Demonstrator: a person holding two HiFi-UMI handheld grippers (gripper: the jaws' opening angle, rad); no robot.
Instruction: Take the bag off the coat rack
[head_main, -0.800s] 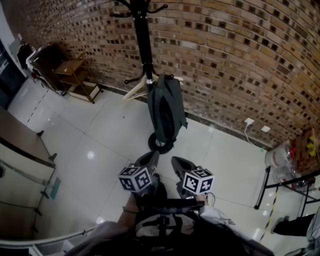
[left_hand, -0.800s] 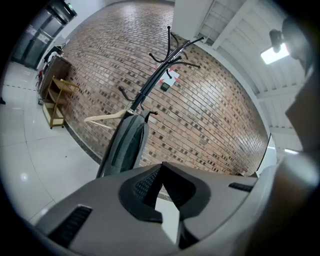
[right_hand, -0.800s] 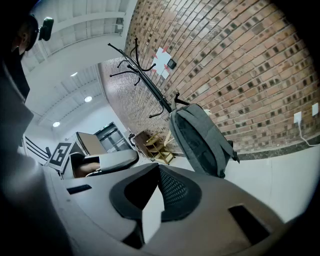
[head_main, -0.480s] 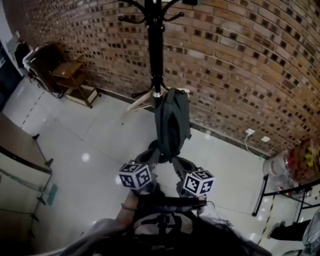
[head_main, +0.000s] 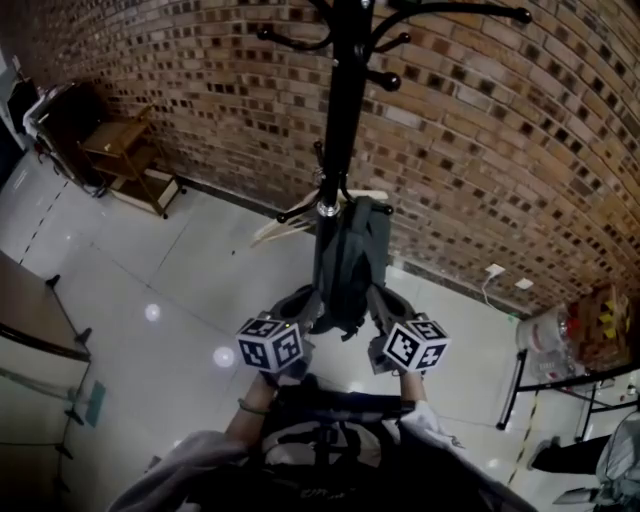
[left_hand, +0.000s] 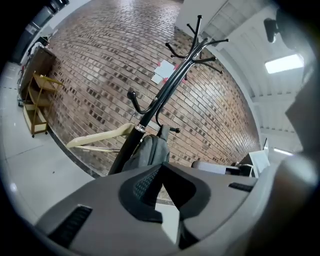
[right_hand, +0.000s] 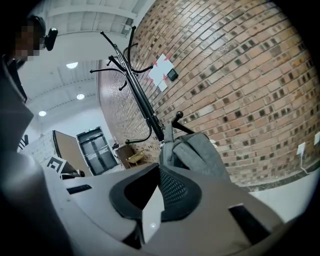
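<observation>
Against the brick wall (head_main: 500, 150), centre frame, the coat rack (head_main: 340, 100) holds the grey bag (head_main: 348, 265) on a low hook, its contents hidden. The left gripper (head_main: 300, 305) and right gripper (head_main: 385, 305) flank its lower end, jaws seemingly closed and empty.

I hold both tongs out ahead of my chest, side by side and a little apart, tips pointing away from me. My left tongs (head_main: 300, 303) have their jaws together with nothing between them, and my right tongs (head_main: 381, 300) likewise. Their marker cubes (head_main: 270, 345) face up toward my head.
</observation>
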